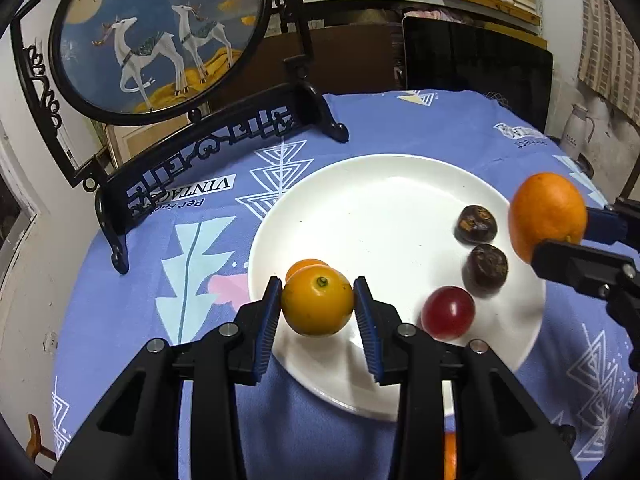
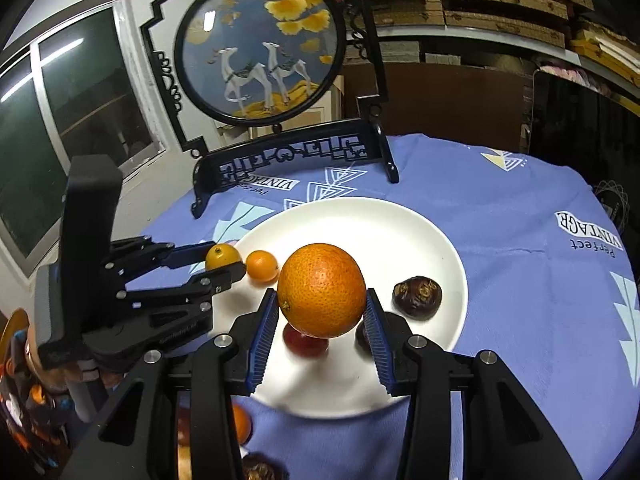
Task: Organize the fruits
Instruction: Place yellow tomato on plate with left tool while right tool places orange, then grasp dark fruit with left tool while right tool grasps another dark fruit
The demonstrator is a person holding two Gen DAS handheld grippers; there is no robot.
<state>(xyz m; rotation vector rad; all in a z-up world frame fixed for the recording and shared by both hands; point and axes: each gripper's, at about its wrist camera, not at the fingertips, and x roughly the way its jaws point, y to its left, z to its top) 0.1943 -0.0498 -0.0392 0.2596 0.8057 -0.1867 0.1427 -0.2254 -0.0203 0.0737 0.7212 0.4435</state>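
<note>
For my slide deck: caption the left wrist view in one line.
Left gripper holds a small yellow citrus over the white plate while the right gripper brings an orange.

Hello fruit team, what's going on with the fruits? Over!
Left gripper shut on small yellow citrus. Right gripper shut on big orange. Both over white plate. Landing spots crowded: red fruit, two brown ones.

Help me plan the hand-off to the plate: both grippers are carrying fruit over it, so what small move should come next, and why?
Probably lower the left gripper a little and release its small yellow citrus onto the bare left part of the white plate, beside the small orange fruit. The right gripper holds the large orange above the red fruit, so it needs shifting first.
</note>
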